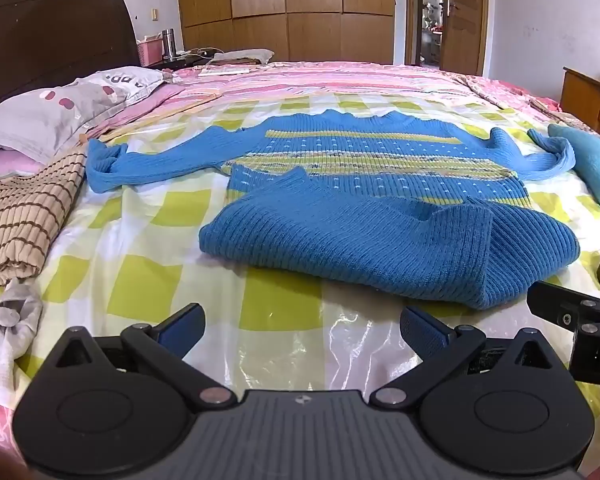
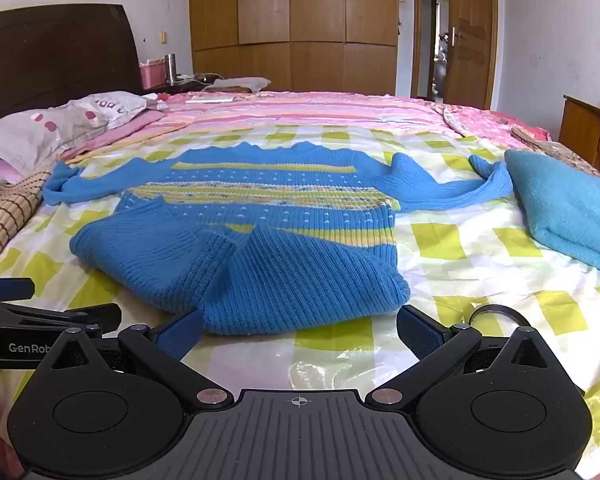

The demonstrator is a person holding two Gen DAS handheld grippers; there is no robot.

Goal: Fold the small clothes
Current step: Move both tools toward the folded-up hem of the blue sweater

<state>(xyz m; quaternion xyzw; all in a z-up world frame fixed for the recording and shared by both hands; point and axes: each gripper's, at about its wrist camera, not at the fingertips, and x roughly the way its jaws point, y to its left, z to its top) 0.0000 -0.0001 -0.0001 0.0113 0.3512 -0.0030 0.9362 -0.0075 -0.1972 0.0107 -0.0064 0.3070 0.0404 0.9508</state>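
Left hand-held gripper (image 1: 302, 330) wide, empty; right hand-held gripper (image 2: 299, 332) wide, empty; blue sweater (image 2: 240, 256) just ahead, near hem doubled back

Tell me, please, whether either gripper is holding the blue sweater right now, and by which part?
Nothing is held. The left gripper and right gripper are both open, just short of the blue sweater's folded-up near edge.

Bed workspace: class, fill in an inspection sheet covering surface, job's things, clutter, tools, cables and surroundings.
Surface: bed under checked plastic sheet.
Job's things: blue sweater, bottom folded up, sleeves spread.
Clutter: striped cloth, teal cloth, pillow.
Tools: left tool and right tool open, holding nothing.
Cables: white cable near the flask.
Surroundings: wardrobe, open door.
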